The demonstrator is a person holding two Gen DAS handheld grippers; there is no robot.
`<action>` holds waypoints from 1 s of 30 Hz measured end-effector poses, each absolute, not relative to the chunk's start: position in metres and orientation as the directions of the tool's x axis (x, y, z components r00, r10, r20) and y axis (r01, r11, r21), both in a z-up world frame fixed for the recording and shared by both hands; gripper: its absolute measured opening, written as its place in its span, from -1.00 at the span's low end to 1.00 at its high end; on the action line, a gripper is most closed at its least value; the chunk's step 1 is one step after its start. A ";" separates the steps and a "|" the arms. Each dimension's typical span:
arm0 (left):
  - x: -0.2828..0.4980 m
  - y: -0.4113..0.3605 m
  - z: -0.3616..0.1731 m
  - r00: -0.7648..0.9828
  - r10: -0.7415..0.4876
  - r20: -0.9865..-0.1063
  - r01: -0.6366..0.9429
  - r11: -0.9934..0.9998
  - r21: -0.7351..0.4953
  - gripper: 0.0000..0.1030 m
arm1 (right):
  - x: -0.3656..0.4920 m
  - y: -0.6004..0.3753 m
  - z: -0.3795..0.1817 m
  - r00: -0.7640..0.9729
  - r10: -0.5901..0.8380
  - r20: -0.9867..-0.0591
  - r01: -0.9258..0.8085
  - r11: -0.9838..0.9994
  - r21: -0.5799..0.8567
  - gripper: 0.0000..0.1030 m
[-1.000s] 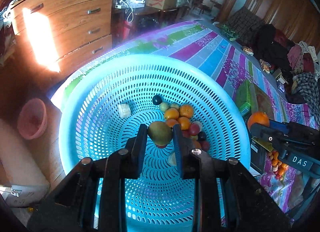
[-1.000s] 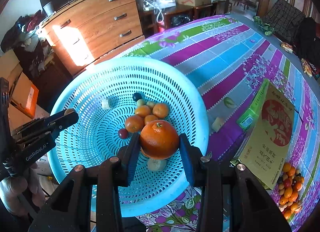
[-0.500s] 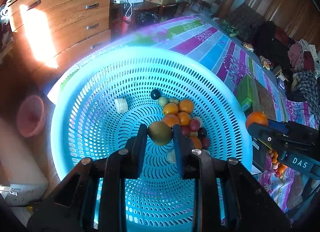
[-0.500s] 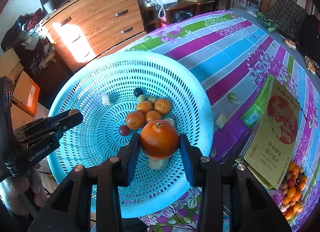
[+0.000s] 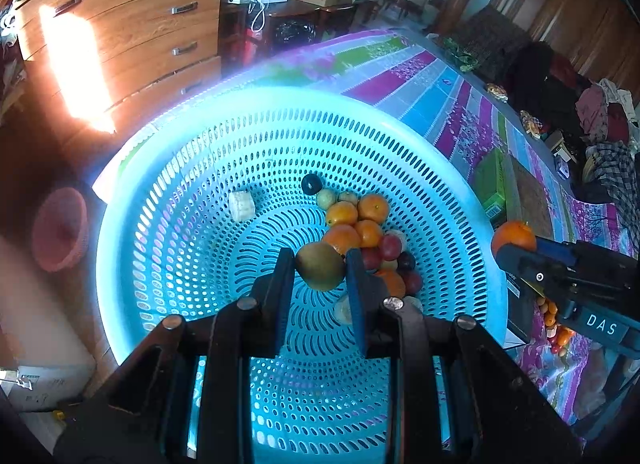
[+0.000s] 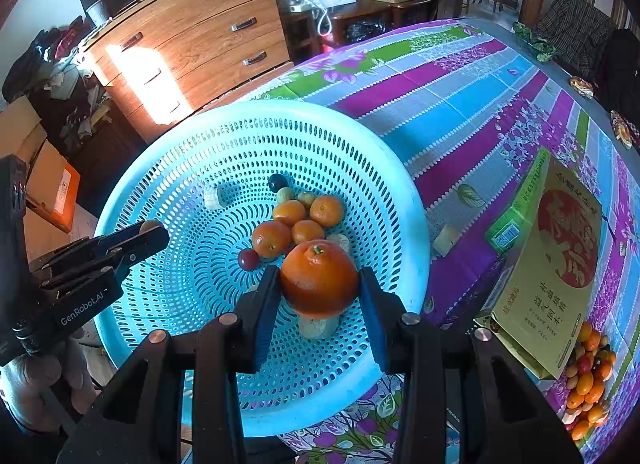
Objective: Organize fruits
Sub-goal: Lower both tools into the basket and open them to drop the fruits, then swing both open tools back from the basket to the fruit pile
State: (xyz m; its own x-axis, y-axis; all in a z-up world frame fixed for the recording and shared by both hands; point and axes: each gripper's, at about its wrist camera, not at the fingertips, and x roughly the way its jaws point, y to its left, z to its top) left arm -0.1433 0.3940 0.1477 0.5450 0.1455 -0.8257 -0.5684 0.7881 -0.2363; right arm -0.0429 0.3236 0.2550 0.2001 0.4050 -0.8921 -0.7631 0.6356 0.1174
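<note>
- The striped floral tablecloth (image 6: 460,112) stretched out ahead of and to the right of both pairs of jaws, carrying everything else.
- The pale blue perforated basket (image 5: 168,192) sat directly under and ahead of both sets of jaws, its rim near the cloth's edge.
- A yellow-green carton (image 6: 560,256) lay on the cloth to the right of the right jaws, outside the basket.
- The left gripper (image 5: 320,276) hung over the basket floor, its jaws pinching a greenish-brown fruit (image 5: 319,267) from both sides.
- The right gripper (image 6: 318,288) hung over the basket's near-right side, its jaws clamped on a large orange (image 6: 319,277), stem end facing up.
- A cluster of small oranges (image 6: 298,220) rested in the basket just beyond the right jaws, with a dark red fruit (image 6: 248,259) touching its left edge and a dark round fruit (image 6: 277,182) at its far end.
- A loose pile of small orange and red fruits (image 6: 586,388) lay on the cloth, right of the right jaws, beside the carton's near corner.
- A pale cut piece (image 5: 241,205) sat alone on the basket floor, ahead and left of the left jaws.
- Another pale chunk (image 6: 446,241) lay on the cloth just outside the basket rim, to the right of the right jaws.
</note>
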 end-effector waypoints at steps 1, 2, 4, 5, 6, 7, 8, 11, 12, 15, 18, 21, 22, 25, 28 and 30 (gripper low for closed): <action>-0.144 0.395 0.146 0.543 0.145 -0.827 -0.571 0.786 -0.237 -0.48 | -0.043 0.324 0.254 0.198 0.404 -0.893 -0.762 0.636 0.118 -0.15; -0.145 0.396 0.145 0.540 0.145 -0.829 -0.575 0.783 -0.238 -0.48 | -0.043 0.325 0.253 0.196 0.402 -0.894 -0.761 0.637 0.119 -0.15; -0.146 0.397 0.144 0.537 0.144 -0.831 -0.579 0.780 -0.239 -0.39 | -0.043 0.325 0.251 0.192 0.399 -0.897 -0.761 0.637 0.120 -0.15; -0.147 0.398 0.143 0.537 0.147 -0.831 -0.581 0.779 -0.237 -0.10 | -0.043 0.326 0.250 0.192 0.398 -0.897 -0.761 0.637 0.120 -0.15; -0.148 0.398 0.143 0.539 0.152 -0.828 -0.583 0.777 -0.236 0.15 | -0.044 0.327 0.249 0.190 0.398 -0.897 -0.761 0.637 0.121 -0.15; -0.149 0.399 0.144 0.542 0.156 -0.826 -0.585 0.775 -0.237 0.21 | -0.043 0.326 0.248 0.188 0.399 -0.897 -0.761 0.637 0.124 -0.15; -0.150 0.400 0.144 0.543 0.157 -0.825 -0.586 0.774 -0.238 0.21 | -0.044 0.326 0.248 0.188 0.400 -0.897 -0.760 0.638 0.124 -0.14; -0.151 0.402 0.143 0.542 0.157 -0.826 -0.590 0.771 -0.240 0.24 | -0.045 0.327 0.249 0.198 0.403 -0.894 -0.762 0.637 0.119 -0.06; -0.152 0.403 0.142 0.540 0.157 -0.827 -0.595 0.766 -0.243 0.29 | -0.045 0.327 0.250 0.199 0.405 -0.892 -0.762 0.636 0.119 -0.04; -0.154 0.405 0.140 0.539 0.152 -0.828 -0.597 0.763 -0.249 0.42 | -0.046 0.327 0.254 0.205 0.420 -0.884 -0.765 0.632 0.123 0.06; -0.156 0.404 0.138 0.540 0.149 -0.828 -0.602 0.756 -0.257 0.51 | -0.049 0.325 0.256 0.215 0.430 -0.877 -0.764 0.633 0.123 0.07; -0.157 0.403 0.138 0.547 0.142 -0.825 -0.598 0.756 -0.267 0.56 | -0.053 0.320 0.261 0.232 0.451 -0.862 -0.765 0.631 0.125 0.07; -0.158 0.403 0.139 0.549 0.138 -0.824 -0.596 0.756 -0.271 0.58 | -0.057 0.317 0.265 0.248 0.463 -0.851 -0.766 0.631 0.120 0.07; -0.159 0.402 0.139 0.562 0.109 -0.820 -0.588 0.750 -0.303 0.84 | -0.069 0.304 0.274 0.292 0.492 -0.820 -0.769 0.631 0.104 0.08; -0.160 0.398 0.140 0.571 0.094 -0.816 -0.574 0.756 -0.315 0.99 | -0.090 0.279 0.278 0.360 0.503 -0.786 -0.764 0.642 0.060 0.30; -0.160 0.394 0.140 0.573 0.090 -0.815 -0.568 0.760 -0.315 1.00 | -0.101 0.260 0.277 0.388 0.506 -0.771 -0.759 0.649 0.044 0.37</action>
